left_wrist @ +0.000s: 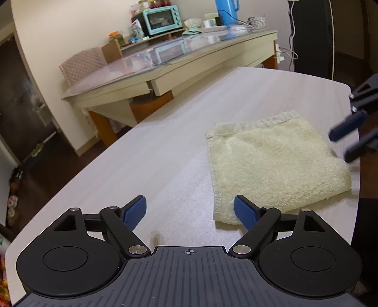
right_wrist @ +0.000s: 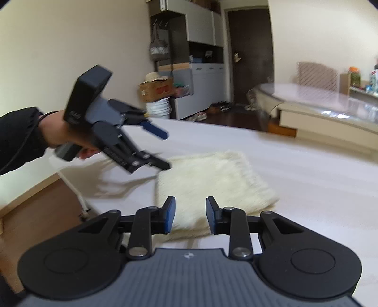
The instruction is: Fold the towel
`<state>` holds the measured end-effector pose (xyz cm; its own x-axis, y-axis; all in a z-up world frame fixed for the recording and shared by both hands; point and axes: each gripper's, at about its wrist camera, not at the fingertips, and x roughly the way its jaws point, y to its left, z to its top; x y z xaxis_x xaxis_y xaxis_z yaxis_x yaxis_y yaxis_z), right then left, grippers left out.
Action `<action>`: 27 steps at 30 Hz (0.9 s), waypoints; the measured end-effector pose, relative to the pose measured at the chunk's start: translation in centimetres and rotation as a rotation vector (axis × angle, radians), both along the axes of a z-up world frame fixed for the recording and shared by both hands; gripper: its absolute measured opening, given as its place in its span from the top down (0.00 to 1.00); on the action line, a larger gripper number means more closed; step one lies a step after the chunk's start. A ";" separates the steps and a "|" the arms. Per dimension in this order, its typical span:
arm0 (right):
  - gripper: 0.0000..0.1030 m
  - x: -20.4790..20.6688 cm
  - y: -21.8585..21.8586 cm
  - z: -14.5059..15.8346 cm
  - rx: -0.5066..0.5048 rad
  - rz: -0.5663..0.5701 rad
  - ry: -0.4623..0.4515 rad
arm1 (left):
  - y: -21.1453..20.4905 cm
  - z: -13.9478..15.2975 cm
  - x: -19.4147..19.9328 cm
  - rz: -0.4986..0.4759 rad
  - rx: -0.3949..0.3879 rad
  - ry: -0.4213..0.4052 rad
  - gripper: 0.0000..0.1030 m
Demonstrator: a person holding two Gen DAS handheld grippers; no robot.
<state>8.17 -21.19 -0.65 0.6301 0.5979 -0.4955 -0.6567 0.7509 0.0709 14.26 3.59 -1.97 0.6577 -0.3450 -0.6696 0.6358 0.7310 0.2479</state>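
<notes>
A cream terry towel (left_wrist: 276, 163) lies folded into a rough square on the pale wood-grain table (left_wrist: 165, 146). My left gripper (left_wrist: 190, 213) is open and empty, above the table beside the towel's near left corner. My right gripper (left_wrist: 347, 141) shows at the right edge of the left wrist view, open, above the towel's right side. In the right wrist view my right gripper (right_wrist: 191, 216) is open and empty just above the towel (right_wrist: 212, 181). The left gripper (right_wrist: 163, 148) is held in a hand, open, over the towel's far left edge.
A second glass-topped table (left_wrist: 165, 61) stands behind, with a mint toaster oven (left_wrist: 160, 19), a blue jug (left_wrist: 226, 10) and clutter. A padded chair (left_wrist: 82, 63) stands at its left. The table's right edge (left_wrist: 354, 132) lies close to the towel. Cabinets and a dark door (right_wrist: 250, 52) are across the room.
</notes>
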 end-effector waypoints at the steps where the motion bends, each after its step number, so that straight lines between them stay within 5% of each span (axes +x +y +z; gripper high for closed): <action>1: 0.69 0.5 0.2 -0.4 -0.018 -0.003 0.007 | 0.0 -0.1 0.1 0.001 -0.002 0.000 0.13; 9: 0.69 0.6 -0.7 -0.1 0.001 -0.003 0.020 | 0.7 0.0 0.6 0.041 -0.054 0.016 0.13; 17: 0.72 -3.2 -0.9 -0.3 -0.089 0.108 0.027 | 2.7 1.9 -3.1 0.139 -0.156 -0.026 0.13; 27: 0.69 -2.7 1.9 -1.1 -0.031 0.136 0.103 | 3.8 1.0 -5.9 0.236 -0.228 -0.022 0.11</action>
<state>5.49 -19.25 -1.79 0.4890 0.6577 -0.5729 -0.7429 0.6582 0.1216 8.39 7.42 -0.97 0.7511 -0.3205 -0.5772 0.4382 0.8959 0.0728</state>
